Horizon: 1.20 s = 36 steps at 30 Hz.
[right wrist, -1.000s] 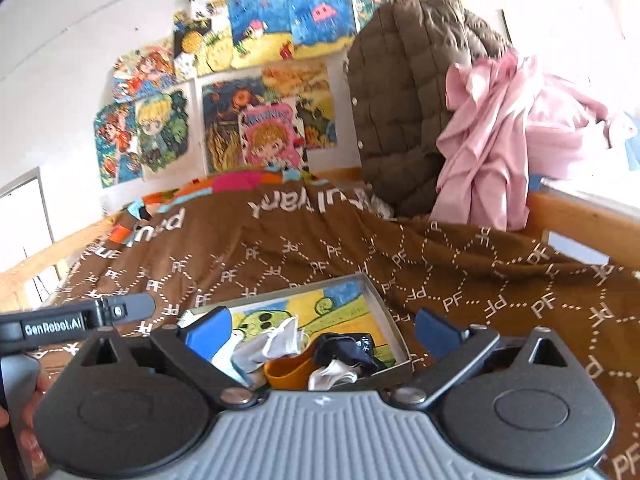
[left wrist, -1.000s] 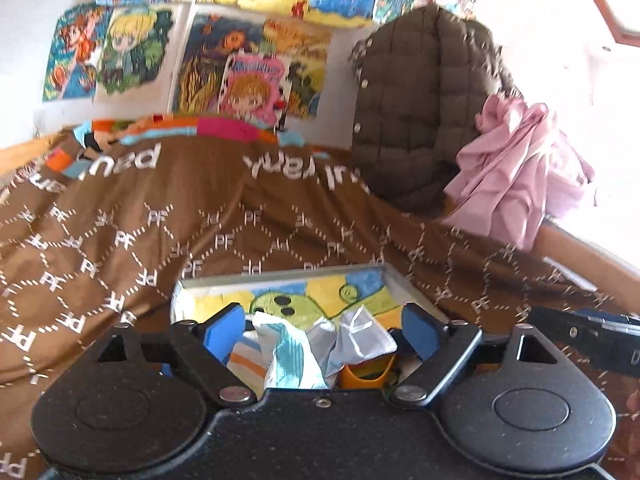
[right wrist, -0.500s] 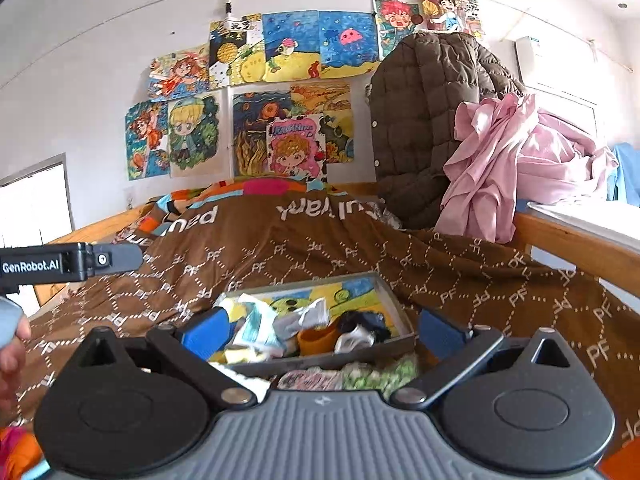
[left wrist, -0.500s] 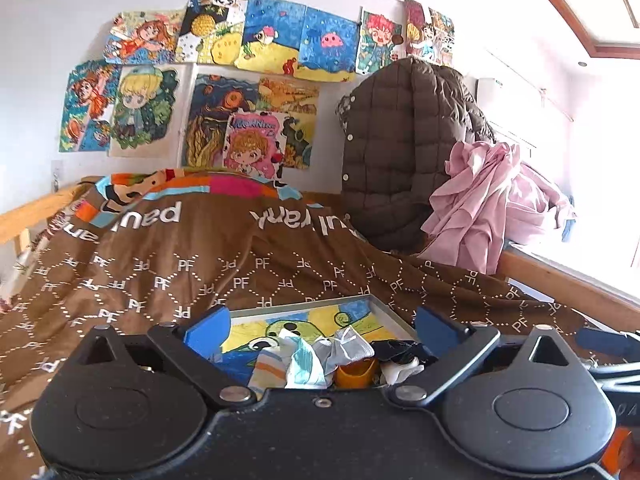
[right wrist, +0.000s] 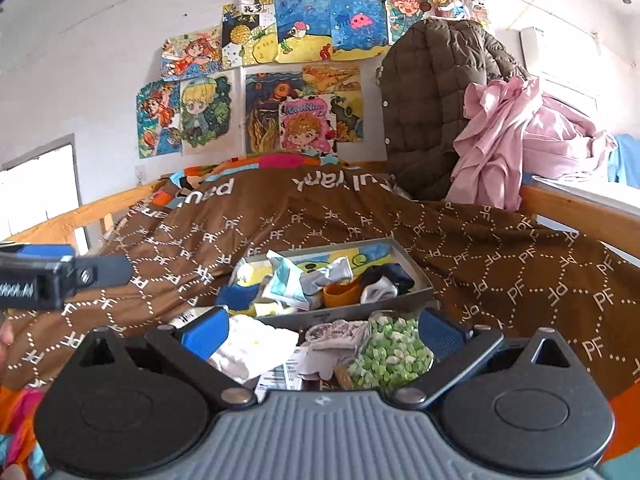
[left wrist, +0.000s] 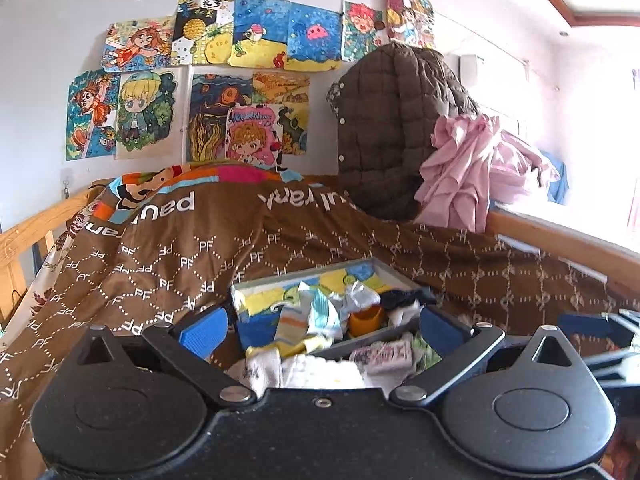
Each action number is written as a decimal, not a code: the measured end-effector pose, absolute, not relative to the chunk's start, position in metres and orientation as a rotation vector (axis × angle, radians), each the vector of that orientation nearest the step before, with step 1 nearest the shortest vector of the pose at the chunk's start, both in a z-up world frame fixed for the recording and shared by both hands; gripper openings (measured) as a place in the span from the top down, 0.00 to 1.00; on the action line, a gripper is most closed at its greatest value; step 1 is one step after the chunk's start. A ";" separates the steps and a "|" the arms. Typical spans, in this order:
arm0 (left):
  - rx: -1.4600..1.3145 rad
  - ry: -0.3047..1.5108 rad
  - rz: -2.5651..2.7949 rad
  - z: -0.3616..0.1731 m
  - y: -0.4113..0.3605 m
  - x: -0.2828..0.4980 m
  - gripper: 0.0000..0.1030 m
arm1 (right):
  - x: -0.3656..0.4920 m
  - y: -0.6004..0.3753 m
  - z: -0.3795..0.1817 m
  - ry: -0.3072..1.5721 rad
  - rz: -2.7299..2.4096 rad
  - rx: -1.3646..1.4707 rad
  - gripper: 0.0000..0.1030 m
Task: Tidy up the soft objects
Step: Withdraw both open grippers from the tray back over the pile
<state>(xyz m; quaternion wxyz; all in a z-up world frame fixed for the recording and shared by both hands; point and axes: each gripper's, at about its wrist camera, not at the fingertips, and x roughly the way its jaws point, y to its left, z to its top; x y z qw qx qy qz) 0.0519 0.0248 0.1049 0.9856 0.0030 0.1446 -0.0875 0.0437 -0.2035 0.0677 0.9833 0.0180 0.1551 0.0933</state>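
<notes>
A shallow grey box (left wrist: 385, 269) with a cartoon-printed floor lies on the brown bedspread (left wrist: 168, 264). It holds several small socks: striped, grey, orange and dark ones. More soft pieces lie loose in front of it: a white sock (left wrist: 264, 364), a patterned one (left wrist: 382, 356), a white cloth (right wrist: 256, 344) and a green-spotted one (right wrist: 390, 354). My left gripper (left wrist: 320, 326) is open, back from the box, nothing between its blue pads. My right gripper (right wrist: 324, 332) is open above the loose pieces, touching none. The same box (right wrist: 418, 278) lies just beyond it.
A brown quilted coat (left wrist: 396, 128) and pink cloth (left wrist: 468, 172) hang at the bed's far right corner. Wooden bed rails (left wrist: 28, 236) run along both sides. Drawings cover the wall (right wrist: 80, 60). The left gripper's body (right wrist: 40, 280) juts in at left in the right wrist view.
Both grippers have drawn back from the box, so it looks smaller and the loose socks in front of it have come into view. The left jaws stand a little wider.
</notes>
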 end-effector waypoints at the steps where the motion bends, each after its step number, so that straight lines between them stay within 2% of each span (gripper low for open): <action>1: 0.016 0.294 -0.179 0.100 0.027 0.050 0.01 | 0.044 -0.202 0.064 0.310 0.181 0.036 0.00; 19: 0.091 0.453 -0.183 0.015 0.042 0.066 0.01 | 0.066 -0.188 0.002 0.408 0.228 -0.017 0.00; 28: 0.042 0.527 -0.131 -0.008 0.051 0.072 0.01 | 0.075 -0.185 -0.010 0.453 0.225 -0.018 0.00; 36: -0.019 0.534 -0.070 -0.008 0.064 0.079 0.01 | 0.079 -0.182 -0.012 0.473 0.243 0.004 0.00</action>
